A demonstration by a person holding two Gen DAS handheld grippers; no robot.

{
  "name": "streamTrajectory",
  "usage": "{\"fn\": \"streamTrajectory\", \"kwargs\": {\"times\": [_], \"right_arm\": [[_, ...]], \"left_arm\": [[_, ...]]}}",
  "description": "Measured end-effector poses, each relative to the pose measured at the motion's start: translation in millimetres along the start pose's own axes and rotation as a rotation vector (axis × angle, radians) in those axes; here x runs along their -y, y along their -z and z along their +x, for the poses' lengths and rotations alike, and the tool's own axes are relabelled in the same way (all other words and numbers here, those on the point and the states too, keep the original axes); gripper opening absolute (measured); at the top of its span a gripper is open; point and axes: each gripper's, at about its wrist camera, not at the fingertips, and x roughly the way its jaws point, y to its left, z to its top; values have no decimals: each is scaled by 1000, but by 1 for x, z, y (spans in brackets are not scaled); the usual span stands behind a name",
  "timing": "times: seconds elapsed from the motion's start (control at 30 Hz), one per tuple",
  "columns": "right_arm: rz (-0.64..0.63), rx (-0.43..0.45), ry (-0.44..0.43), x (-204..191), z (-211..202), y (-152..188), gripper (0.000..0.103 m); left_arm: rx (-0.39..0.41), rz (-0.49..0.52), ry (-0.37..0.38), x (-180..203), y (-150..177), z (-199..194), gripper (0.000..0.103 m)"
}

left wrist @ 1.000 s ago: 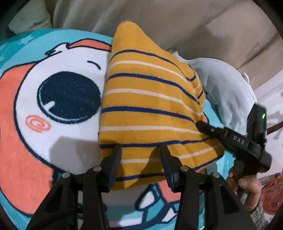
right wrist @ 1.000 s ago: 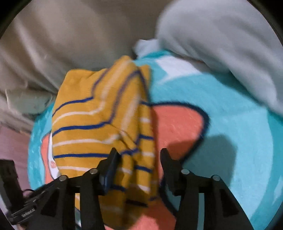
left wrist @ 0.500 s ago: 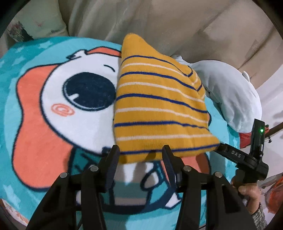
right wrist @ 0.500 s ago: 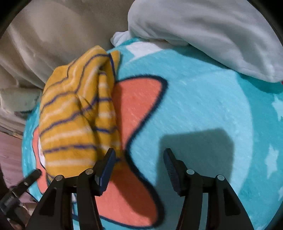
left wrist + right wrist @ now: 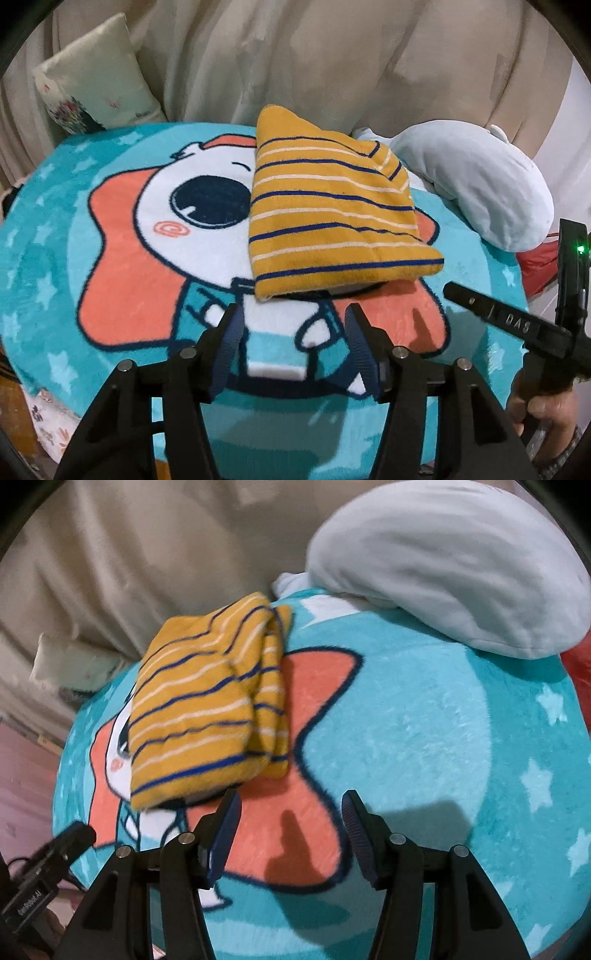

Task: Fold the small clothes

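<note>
both the left hand-held gripper and right hand-held gripper hang apart and empty; the striped garment lies folded on the cartoon blanket, apparently finished.

Dim indoor light, soft shadows, fisheye vignetting, slight blur

The left gripper has been drawn back off the striped yellow garment — its fingers, earlier laid over the near hem, are now apart from it. The right gripper has likewise been withdrawn — the garment is left folded, released.
</note>
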Motion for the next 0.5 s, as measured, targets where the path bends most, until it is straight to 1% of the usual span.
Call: {"fn": "streamTrajectory", "kwargs": {"times": [0.13,0.27,0.5], "right_arm": [[-59,-25,-3,-14,4,15,60],[-84,-47,-10,-22,8,24,60],[-107,-45,-12,-29,7,29,61]], "left_arm": [[29,22,-46,4,6,-12,58],[51,31,-85,5,10,-20,60],[78,36,-132,3,13,-28,60]]}}
